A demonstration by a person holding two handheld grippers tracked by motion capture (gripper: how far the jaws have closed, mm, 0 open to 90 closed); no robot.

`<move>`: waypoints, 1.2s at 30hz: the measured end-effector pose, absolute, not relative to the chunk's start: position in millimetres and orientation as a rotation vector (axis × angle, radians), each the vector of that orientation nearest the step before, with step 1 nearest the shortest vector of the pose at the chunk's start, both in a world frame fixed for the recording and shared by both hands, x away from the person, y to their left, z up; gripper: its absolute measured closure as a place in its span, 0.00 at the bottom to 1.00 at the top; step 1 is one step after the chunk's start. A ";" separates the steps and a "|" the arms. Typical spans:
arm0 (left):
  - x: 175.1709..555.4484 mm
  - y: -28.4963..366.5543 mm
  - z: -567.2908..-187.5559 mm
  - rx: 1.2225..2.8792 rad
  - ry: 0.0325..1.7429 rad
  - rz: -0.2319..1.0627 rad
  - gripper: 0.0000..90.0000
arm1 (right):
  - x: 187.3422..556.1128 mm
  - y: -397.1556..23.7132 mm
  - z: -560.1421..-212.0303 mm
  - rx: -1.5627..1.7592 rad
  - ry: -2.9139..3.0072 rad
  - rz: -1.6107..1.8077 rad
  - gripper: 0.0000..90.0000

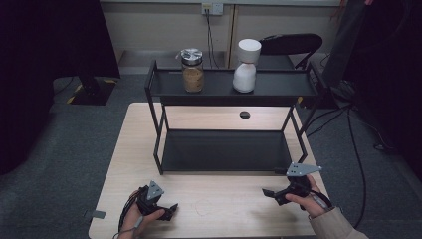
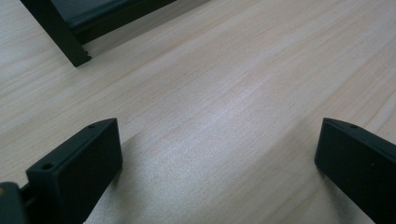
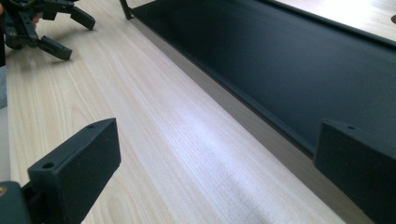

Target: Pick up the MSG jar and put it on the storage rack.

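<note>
Fingers of both grippers stand wide apart with nothing between them. Left gripper [image 1: 170, 211] rests low over the table [image 1: 224, 219] at about 7 o'clock, right gripper [image 1: 271, 195] at about 5 o'clock, both just in front of the rack [image 1: 155, 124].

Nearest things worth taking are on the rack's top shelf, at 12 o'clock and well apart from both grippers: a jar [image 1: 192, 70] to the left and a white bottle [image 1: 247, 65] to the right.

The jar looks like glass with a metal lid and brown filling, so likely heavy, stiff, slippery and breakable. Its straight wall below the lid seems the safest hold. The bottle narrows at a waist between a round body and a broad cap; that waist would suit the jaws best, though its material cannot be told, and it may be light and easy to tip.

Both stand behind the shelf's raised rim, so each would need lifting clear before coming forward. The rack's posts frame the corners. The lower shelf [image 3: 289, 70] is bare, and the front table offers open room between the grippers.
</note>
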State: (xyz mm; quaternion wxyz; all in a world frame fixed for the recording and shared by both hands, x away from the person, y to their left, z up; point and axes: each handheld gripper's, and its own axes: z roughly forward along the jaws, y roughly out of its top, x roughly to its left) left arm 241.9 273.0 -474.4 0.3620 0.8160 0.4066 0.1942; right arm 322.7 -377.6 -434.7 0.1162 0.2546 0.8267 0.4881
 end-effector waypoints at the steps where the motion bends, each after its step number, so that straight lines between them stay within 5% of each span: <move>1: 241.9 273.0 -474.5 2.101 1.048 0.500 0.00 | 323.0 -378.0 -435.6 0.740 2.426 1.430 0.00; 36: 241.7 272.5 -474.5 2.100 1.051 0.501 0.00 | 316.5 -370.1 -457.5 0.733 2.484 1.211 0.00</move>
